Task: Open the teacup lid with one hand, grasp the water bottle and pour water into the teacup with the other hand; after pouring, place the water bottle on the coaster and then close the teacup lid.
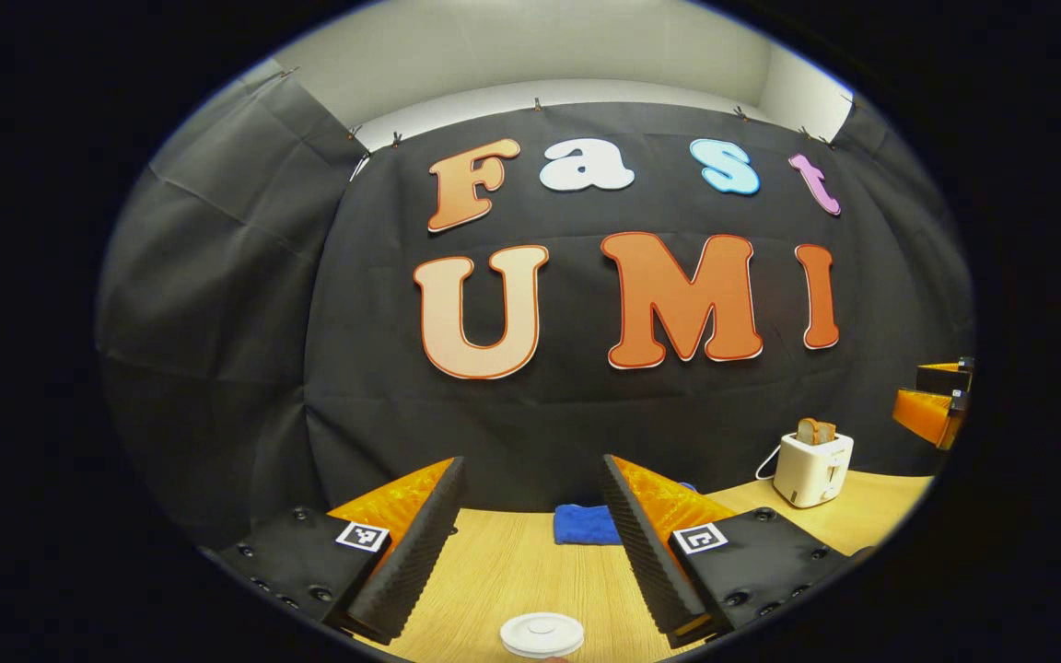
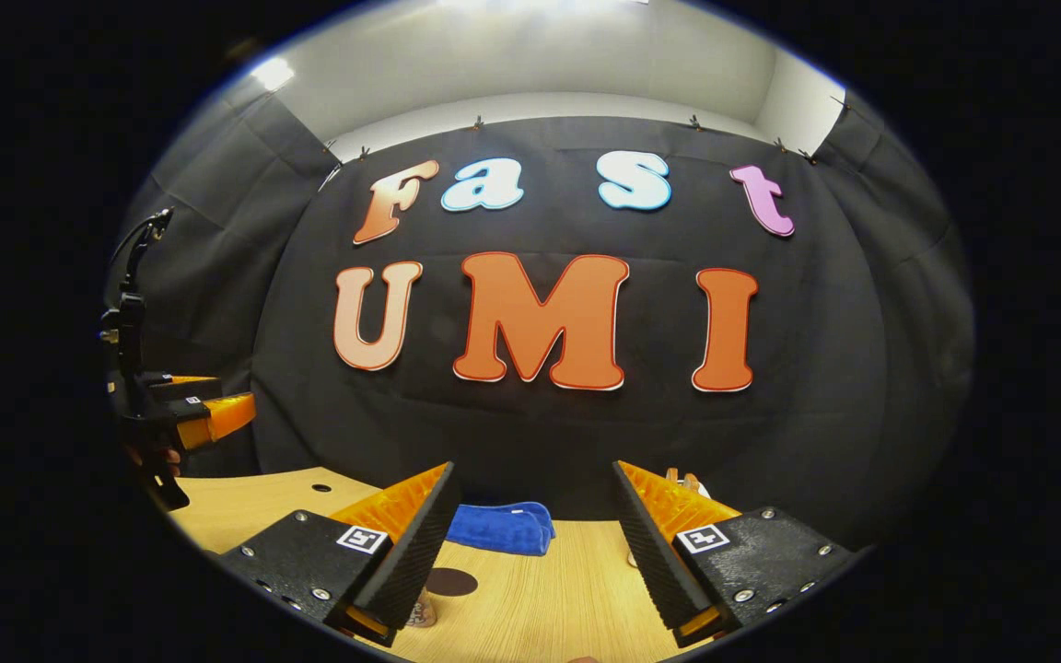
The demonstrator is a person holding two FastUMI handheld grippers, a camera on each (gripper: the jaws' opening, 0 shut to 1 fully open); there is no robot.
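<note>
Since both grippers hang spread and empty above the wooden table (image 1: 512, 571), nothing is held yet. The teacup lid (image 1: 542, 635) is seen just below the left gripper (image 1: 530, 543), and could be knocked askew by an off-centre descent. The right gripper (image 2: 530, 552) is raised over a dark coaster (image 2: 450, 581), near a blue cloth (image 2: 503, 527). A toaster (image 1: 812, 468) is set against the black-draped wall.

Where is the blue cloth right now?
The blue cloth lies on the wooden table by the black wall, seen between the left gripper fingers in the left gripper view. The white toaster stands off to its right.
</note>
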